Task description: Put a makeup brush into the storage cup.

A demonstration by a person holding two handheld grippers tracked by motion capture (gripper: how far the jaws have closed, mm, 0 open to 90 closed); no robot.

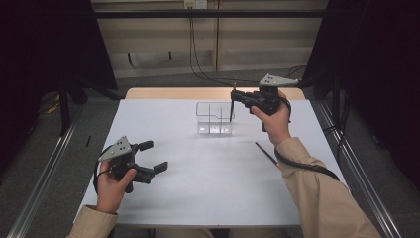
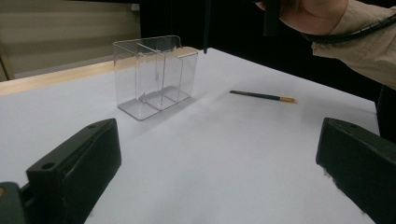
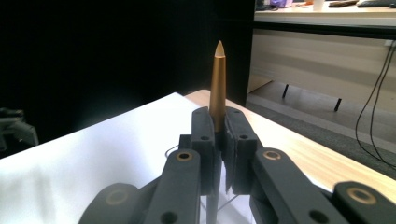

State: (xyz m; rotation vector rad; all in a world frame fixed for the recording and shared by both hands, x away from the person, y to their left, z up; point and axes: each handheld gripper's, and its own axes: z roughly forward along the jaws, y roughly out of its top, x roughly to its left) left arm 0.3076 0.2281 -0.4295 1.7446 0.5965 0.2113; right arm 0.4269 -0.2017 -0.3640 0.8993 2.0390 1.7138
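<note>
My right gripper (image 1: 233, 97) is shut on a slim dark pen (image 1: 232, 113) with a gold pointed end (image 3: 218, 79). The pen stands upright in the jaws, gold end up. Its lower end hangs beside the right end of a clear divided box (image 1: 214, 119), at about rim height (image 2: 206, 42). A second dark pen (image 1: 266, 152) with a tan end (image 2: 264, 96) lies flat on the white table, right of the box. At the near left, my left gripper (image 1: 153, 156) rests low over the table, open with nothing between its jaws (image 2: 217, 158).
The white sheet (image 1: 208, 178) covers the table; a strip of bare wood (image 1: 163, 93) shows at the far edge. Metal rails (image 1: 356, 168) run along both sides. Cables (image 1: 198, 59) hang on the wall behind. The right sleeve (image 1: 322, 198) crosses the near right corner.
</note>
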